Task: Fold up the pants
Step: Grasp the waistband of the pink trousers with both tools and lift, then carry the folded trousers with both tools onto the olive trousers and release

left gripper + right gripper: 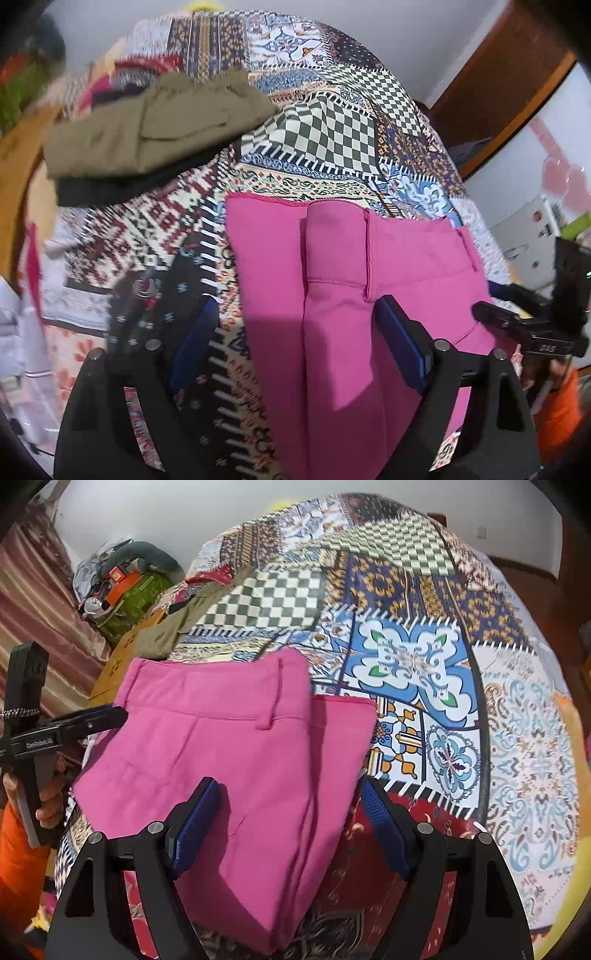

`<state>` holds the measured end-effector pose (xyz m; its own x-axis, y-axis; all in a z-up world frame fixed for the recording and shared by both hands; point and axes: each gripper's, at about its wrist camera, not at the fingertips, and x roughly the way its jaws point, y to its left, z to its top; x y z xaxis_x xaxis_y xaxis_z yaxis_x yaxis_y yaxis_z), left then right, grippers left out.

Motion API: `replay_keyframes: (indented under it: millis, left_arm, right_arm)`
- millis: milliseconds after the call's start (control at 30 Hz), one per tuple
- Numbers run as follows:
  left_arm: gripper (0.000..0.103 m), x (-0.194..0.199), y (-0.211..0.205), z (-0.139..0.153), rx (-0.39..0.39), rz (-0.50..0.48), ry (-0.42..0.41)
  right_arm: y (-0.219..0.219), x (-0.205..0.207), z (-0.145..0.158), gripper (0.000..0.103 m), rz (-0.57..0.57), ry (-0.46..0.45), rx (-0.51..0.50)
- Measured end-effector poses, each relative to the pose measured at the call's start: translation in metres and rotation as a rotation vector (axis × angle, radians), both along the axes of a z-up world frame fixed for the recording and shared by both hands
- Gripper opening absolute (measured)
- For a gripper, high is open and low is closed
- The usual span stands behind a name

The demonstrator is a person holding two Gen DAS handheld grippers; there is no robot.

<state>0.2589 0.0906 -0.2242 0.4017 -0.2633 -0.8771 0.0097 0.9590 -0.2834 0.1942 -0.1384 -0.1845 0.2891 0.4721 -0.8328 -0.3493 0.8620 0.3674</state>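
Right wrist view, patchwork bedspread [413, 664], pink pants [229, 738], white wall [166, 513]

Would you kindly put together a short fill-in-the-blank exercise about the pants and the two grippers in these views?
1. The pants lying folded on the patchwork bedspread are ____ in colour.
2. The jaws of the left gripper and the right gripper both stand ____.
3. The other folded garment, farther back on the bedspread, is ____ in colour.
4. The pads inside the jaws are ____ in colour.

Missing words: pink; open; olive; blue
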Motion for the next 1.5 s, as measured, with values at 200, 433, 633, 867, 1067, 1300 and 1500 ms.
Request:
replay_keyframes:
  millis: [200, 433, 633, 867, 1067, 1300, 1500]
  left_arm:
    - [0.056, 0.003, -0.008, 0.001, -0.075, -0.044, -0.022]
    - [0.034, 0.004, -0.011, 0.009, -0.078, -0.058, -0.038]
    - [0.021, -0.006, -0.026, 0.032, 0.051, -0.075, -0.116]
    - [0.019, -0.012, -0.015, 0.072, 0.135, -0.042, -0.228]
    - [0.019, 0.0, 0.014, 0.107, 0.159, 0.014, -0.304]
    - [0.019, 0.031, 0.054, 0.135, 0.231, 0.07, -0.359]
    - [0.019, 0.073, 0.087, 0.14, 0.322, 0.135, -0.382]
  right_arm:
    - [-0.004, 0.011, -0.003, 0.047, -0.01, 0.002, 0.05]
    - [0.005, 0.015, 0.002, 0.021, 0.006, -0.038, 0.031]
    - [0.004, 0.013, 0.021, 0.012, -0.005, -0.094, 0.046]
    - [0.024, 0.014, 0.062, 0.011, 0.038, -0.213, 0.04]
    - [0.05, 0.032, 0.097, 0.011, 0.068, -0.311, 0.061]
    - [0.093, 0.065, 0.123, 0.011, 0.11, -0.387, 0.073]
    - [0.134, 0.1, 0.129, 0.011, 0.12, -0.406, 0.086]
